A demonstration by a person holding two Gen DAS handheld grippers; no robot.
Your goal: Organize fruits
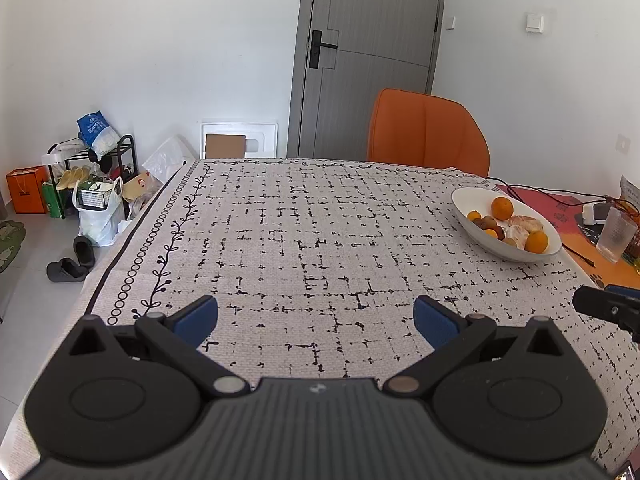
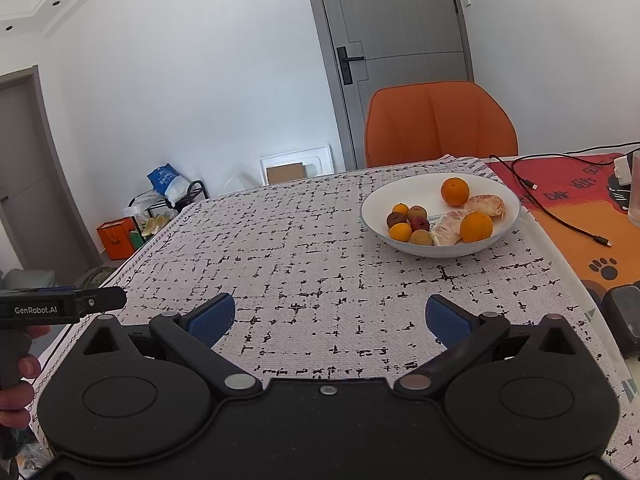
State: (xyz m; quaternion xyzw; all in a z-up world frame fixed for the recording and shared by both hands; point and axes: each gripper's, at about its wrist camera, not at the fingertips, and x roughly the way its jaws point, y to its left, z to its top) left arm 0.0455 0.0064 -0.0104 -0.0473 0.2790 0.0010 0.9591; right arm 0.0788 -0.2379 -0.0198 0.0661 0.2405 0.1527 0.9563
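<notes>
White bowl (image 2: 440, 246) of fruit (image 2: 476, 227), right of centre on patterned cloth (image 2: 312, 256); orange chair (image 2: 440, 120) behind; cable (image 2: 560, 216) right. Left gripper (image 1: 316, 320) and right gripper (image 2: 330, 318): wide apart, empty, nothing between.

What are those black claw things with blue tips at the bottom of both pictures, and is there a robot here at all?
No robot: a person holds a two-finger gripper in each hand, each with a camera looking along its fingers. One picture comes from the left gripper, the other from the right gripper. Both are open and hold nothing. A hand grips the left tool's handle at the edge of the right view. On the patterned tablecloth stands a white bowl holding oranges, peeled citrus pieces and small brownish fruits. An orange chair stands behind the table.
</notes>
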